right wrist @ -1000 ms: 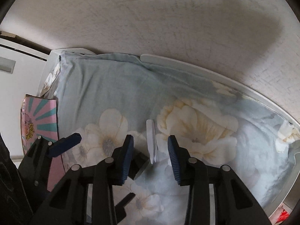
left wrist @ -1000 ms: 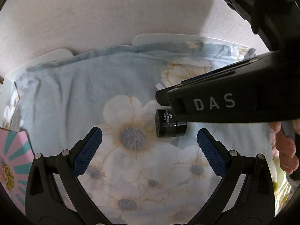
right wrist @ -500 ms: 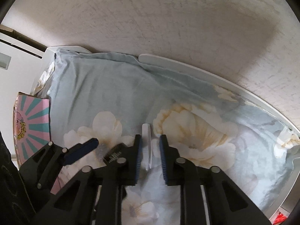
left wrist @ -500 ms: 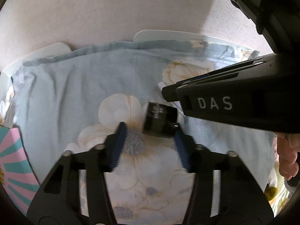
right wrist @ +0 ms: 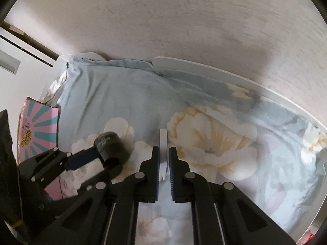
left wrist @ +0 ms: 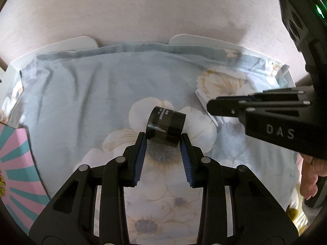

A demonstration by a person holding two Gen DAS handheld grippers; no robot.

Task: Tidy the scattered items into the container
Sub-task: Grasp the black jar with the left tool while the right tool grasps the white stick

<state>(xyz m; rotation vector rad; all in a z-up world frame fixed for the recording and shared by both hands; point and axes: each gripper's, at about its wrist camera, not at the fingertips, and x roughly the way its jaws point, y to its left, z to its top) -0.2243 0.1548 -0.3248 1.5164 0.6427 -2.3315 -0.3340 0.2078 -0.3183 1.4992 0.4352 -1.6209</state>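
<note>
My left gripper point(left wrist: 162, 137) is shut on a small black jar point(left wrist: 166, 125) with white print and holds it above the floral cloth point(left wrist: 81, 106). The jar also shows in the right wrist view point(right wrist: 111, 146), at the left between the left gripper's fingers. My right gripper point(right wrist: 163, 152) is shut on a thin flat white piece point(right wrist: 163, 143) held on edge. In the left wrist view that white piece point(left wrist: 204, 102) sticks out of the right gripper point(left wrist: 212, 106) at the right. The pink and teal box point(right wrist: 38, 128) stands at the cloth's left edge.
The floral cloth covers a white table point(right wrist: 204, 66) against a pale textured wall point(right wrist: 184, 30). The pink and teal box also shows at the left in the left wrist view point(left wrist: 16, 163). A hand point(left wrist: 310, 175) holds the right gripper's handle.
My left gripper went from wide open to shut on the black jar and lifted it. My right gripper closed on the thin white piece and raised it.
</note>
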